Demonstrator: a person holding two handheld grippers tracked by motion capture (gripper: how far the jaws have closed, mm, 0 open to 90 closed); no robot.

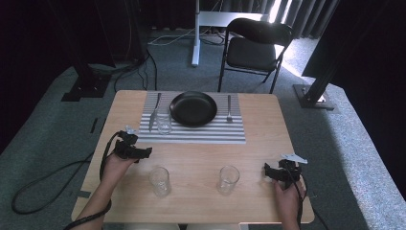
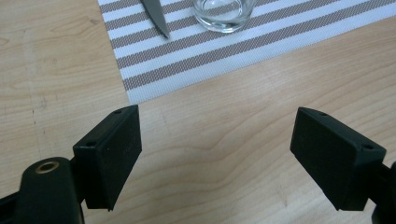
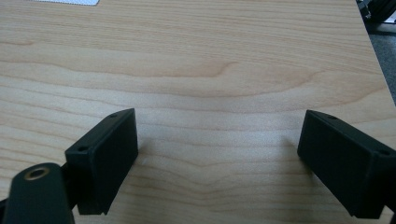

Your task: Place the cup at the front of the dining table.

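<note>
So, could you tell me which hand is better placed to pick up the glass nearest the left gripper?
Left, probably: the left gripper hangs open just beside that glass, while the right gripper sits beyond the other glass.

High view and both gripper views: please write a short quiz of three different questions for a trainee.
1. True or false: the left gripper is open with nothing between its jaws.
2. How many glasses are on the table?
3. What lies right of the plate on the mat? A knife, B fork, C spoon.

Key:
1. True.
2. Three: one on the mat, two near the front edge.
3. B, the fork.
</note>
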